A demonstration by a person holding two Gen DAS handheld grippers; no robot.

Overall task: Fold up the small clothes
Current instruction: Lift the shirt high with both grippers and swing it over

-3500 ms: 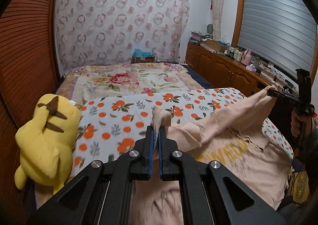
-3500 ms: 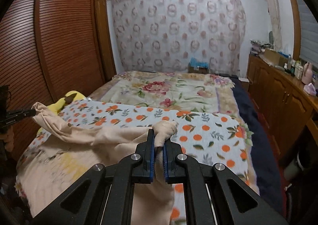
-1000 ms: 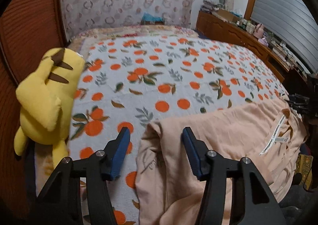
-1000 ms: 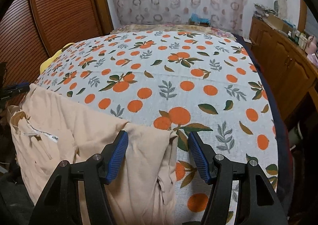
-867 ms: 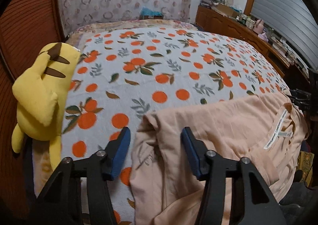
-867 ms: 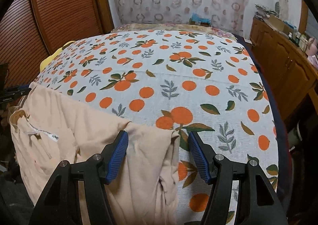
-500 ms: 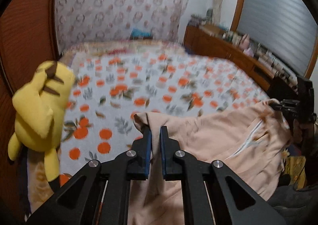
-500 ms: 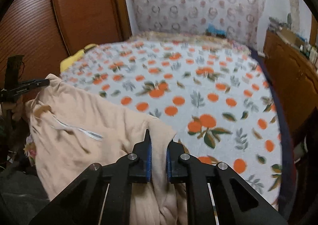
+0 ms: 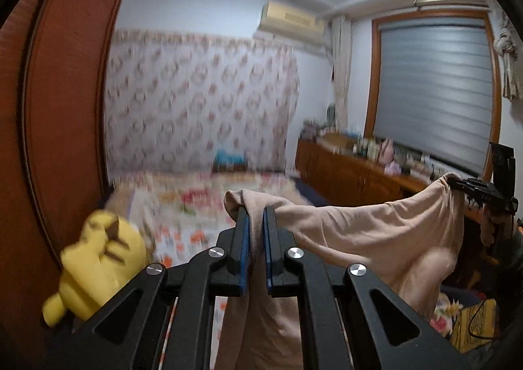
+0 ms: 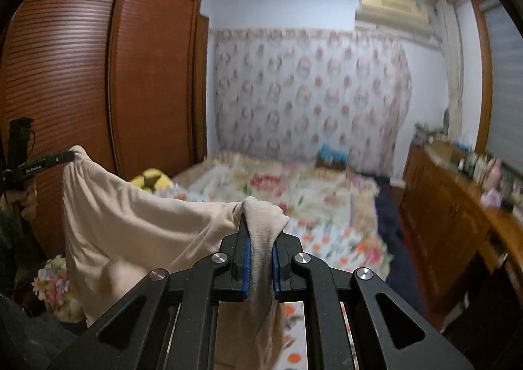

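Observation:
A peach-pink garment [image 9: 369,232] hangs in the air, stretched between both grippers above the bed. My left gripper [image 9: 256,216] is shut on one corner of it; the cloth bunches over the fingertips. My right gripper [image 10: 260,223] is shut on the other corner of the garment [image 10: 130,223]. The right gripper also shows at the far right of the left wrist view [image 9: 457,182], and the left gripper at the far left of the right wrist view [image 10: 70,156]. The garment's lower part drops out of sight below.
The bed with an orange-print blanket [image 10: 327,239] and floral quilt [image 9: 196,196] lies ahead. A yellow plush toy [image 9: 98,259] sits at the bed's left edge by the wooden wardrobe [image 10: 98,75]. A wooden dresser [image 9: 353,174] with clutter runs along the right wall.
Both grippers, open around the garment's corners a second ago, shut on them and lifted the garment up off the bed into the air; the views tilted upward.

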